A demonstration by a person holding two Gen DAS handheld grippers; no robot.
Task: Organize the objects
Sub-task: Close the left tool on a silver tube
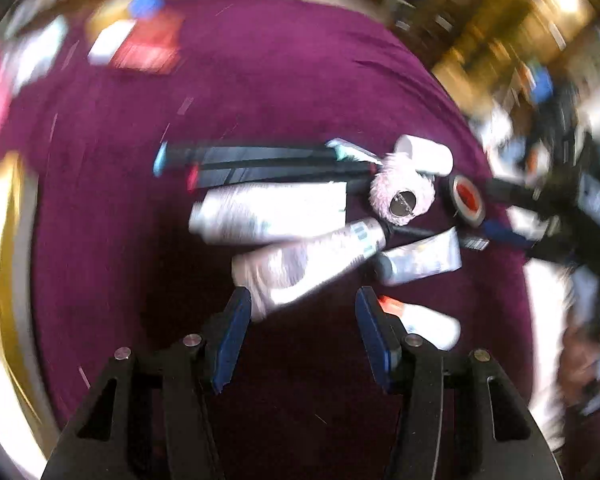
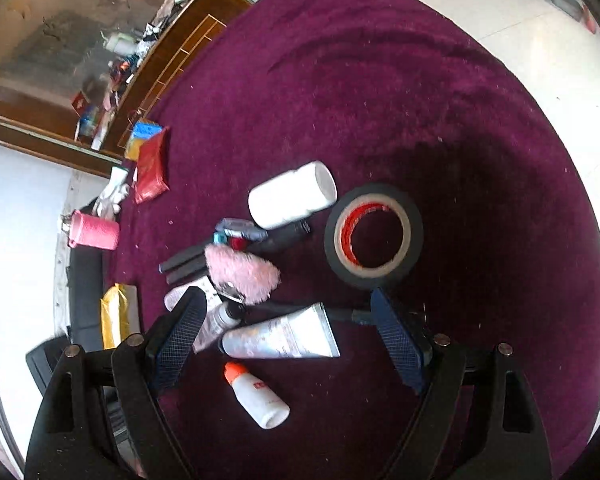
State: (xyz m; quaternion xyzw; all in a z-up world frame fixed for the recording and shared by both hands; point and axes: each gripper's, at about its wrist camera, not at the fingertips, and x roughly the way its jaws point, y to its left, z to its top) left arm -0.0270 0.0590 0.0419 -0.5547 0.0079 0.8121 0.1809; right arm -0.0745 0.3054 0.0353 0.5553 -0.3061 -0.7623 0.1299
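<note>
Right gripper [image 2: 288, 340]: wide open, empty, above silver tube [image 2: 280, 338].
Tube: lengthwise left-right, cap left.
Left gripper [image 1: 302, 332]: part open, empty.

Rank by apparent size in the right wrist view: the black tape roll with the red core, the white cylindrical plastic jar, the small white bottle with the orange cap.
1. Black tape roll with the red core
2. White cylindrical plastic jar
3. Small white bottle with the orange cap

The bottle lies nearest the camera yet looks smallest.
</note>
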